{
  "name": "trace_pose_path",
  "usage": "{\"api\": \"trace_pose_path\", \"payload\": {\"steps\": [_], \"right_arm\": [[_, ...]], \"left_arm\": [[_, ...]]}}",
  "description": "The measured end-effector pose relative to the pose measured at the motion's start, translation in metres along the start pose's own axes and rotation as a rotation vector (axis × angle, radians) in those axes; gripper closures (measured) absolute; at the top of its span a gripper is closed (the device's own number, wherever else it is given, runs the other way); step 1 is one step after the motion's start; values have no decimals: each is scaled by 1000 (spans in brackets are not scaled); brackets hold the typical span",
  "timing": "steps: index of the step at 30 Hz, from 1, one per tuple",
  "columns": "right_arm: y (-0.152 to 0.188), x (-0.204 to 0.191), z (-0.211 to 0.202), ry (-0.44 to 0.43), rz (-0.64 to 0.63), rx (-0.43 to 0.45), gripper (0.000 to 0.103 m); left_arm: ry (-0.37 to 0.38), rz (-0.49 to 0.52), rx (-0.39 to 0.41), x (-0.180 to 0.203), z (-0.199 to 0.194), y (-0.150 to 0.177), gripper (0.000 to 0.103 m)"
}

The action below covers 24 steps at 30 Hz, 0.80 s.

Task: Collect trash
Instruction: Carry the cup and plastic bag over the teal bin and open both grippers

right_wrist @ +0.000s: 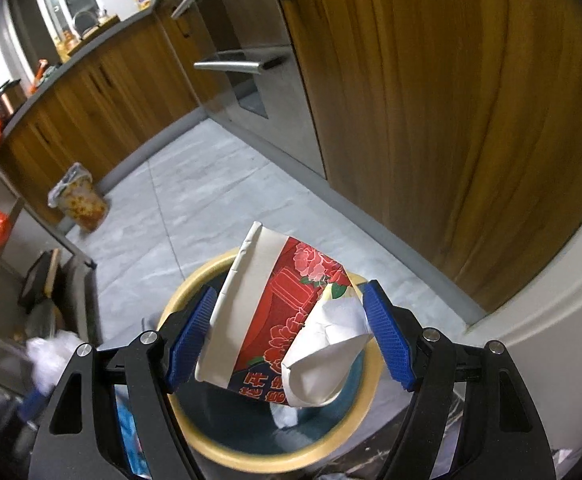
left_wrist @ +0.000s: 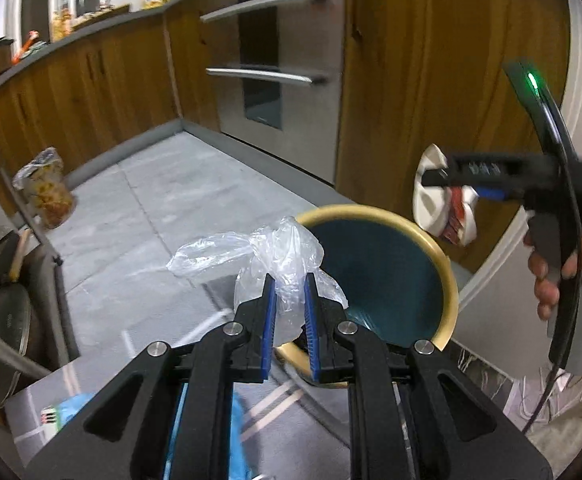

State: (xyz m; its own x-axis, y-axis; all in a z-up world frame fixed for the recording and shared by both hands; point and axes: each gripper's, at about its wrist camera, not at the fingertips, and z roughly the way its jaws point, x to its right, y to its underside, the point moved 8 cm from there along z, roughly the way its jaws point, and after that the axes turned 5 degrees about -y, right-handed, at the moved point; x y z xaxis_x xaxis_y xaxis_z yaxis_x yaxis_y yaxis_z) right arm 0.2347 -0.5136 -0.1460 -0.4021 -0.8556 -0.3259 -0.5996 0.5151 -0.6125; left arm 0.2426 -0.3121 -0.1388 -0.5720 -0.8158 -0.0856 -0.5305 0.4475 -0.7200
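a kitchen with wooden cabinets and a grey tiled floor [right_wrist: 195, 200]; a yellow-rimmed bin [right_wrist: 195, 446] with a dark teal inside stands below both tools; the right gripper [right_wrist: 287, 340] clamps a crumpled red-and-white paper cup [right_wrist: 275, 316] right over the bin's mouth; the left gripper [left_wrist: 291, 312] pinches a clear plastic bag [left_wrist: 275, 252] at the bin's near rim; best to centre each item over the opening before letting go, the light bag especially; 1 pale scrap [right_wrist: 285, 416] already lies inside.

Right hand-held gripper [right_wrist: 289, 340] clasping crushed paper cup [right_wrist: 275, 320], above bin [right_wrist: 211, 446]
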Motion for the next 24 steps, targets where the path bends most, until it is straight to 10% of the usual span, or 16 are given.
{"api": "trace_pose_path", "payload": {"steps": [15,24], "right_arm": [[8,-8,33,14,-32,-59,26],[7,-12,31,-9,-35,-54,16]], "left_arm": [[24,16,-82,25,64,23,87],[10,-25,-59,19,56,24,56]]}}
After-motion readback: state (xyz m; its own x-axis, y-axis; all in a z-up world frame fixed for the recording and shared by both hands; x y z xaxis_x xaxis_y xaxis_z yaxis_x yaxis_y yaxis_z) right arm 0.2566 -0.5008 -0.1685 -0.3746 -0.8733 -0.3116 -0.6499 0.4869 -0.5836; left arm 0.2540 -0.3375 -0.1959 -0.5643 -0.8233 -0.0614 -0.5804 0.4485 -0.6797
